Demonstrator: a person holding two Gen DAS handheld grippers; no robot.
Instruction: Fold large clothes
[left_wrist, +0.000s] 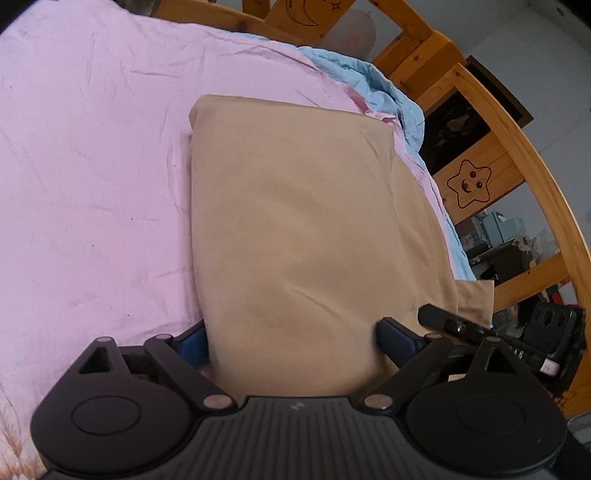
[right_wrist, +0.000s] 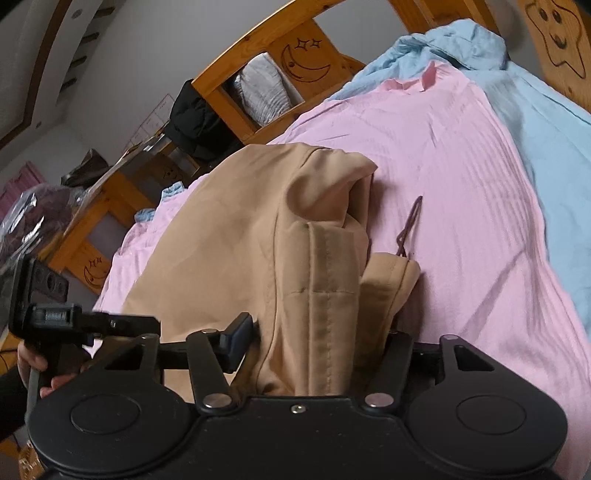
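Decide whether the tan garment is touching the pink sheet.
Touching. The left wrist view shows the tan garment lying flat on the pink sheet, its edges meeting it with no gap.

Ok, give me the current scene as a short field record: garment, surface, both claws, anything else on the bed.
garment: tan garment, folded into a rough rectangle, lying on the bed
surface: pink sheet with a blue sheet beside it, wooden bed frame behind
left claw: jaws wide, tan fabric lies between them, pads not visibly pressing
right claw: bunched hem of the garment between the jaws; far pad hidden, grip unclear
other: dark hairpin-like item on the pink sheet
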